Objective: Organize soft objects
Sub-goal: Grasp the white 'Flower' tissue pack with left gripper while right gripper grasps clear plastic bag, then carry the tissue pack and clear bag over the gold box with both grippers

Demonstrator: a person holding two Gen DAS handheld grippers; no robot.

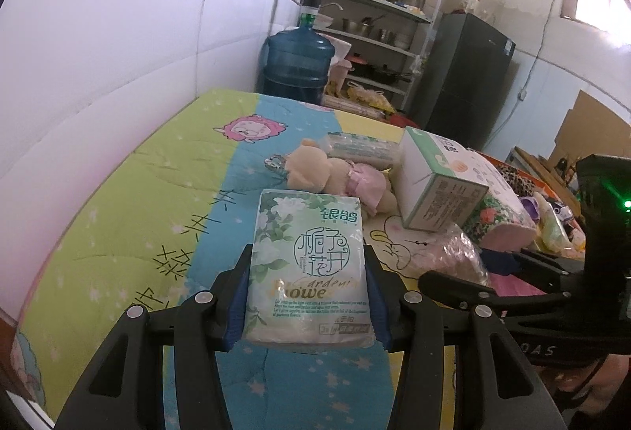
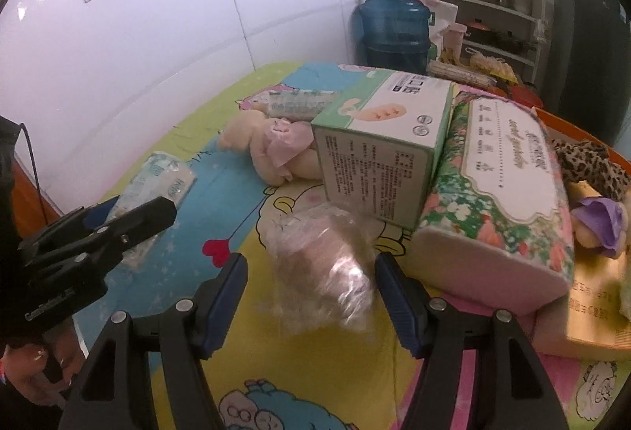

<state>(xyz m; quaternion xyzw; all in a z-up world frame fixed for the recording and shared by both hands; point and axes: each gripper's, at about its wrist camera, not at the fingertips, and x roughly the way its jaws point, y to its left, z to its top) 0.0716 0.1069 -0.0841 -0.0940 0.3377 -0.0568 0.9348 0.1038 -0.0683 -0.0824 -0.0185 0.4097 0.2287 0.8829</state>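
My left gripper (image 1: 307,272) is shut on a green floral tissue pack (image 1: 307,264), held upright above the cartoon quilt (image 1: 157,201). The right wrist view shows the same tissue pack (image 2: 157,177) in the left gripper (image 2: 130,217) at far left. My right gripper (image 2: 311,272) stands open over a clear plastic-wrapped bundle (image 2: 323,268) lying between its fingers, pads apart from it. Behind it lie a plush bear in a pink dress (image 2: 268,146), a white-green box (image 2: 386,138) and a large floral tissue pack (image 2: 501,193). The right gripper (image 1: 501,272) shows at right in the left wrist view.
A rolled tissue pack (image 1: 363,148) lies beyond the bear (image 1: 339,177). An orange bin at right holds leopard fabric (image 2: 591,162) and a purple plush (image 2: 599,221). A blue water jug (image 1: 297,59), shelves (image 1: 378,16) and a dark fridge (image 1: 465,75) stand behind the bed. A white wall (image 1: 118,55) runs along the left.
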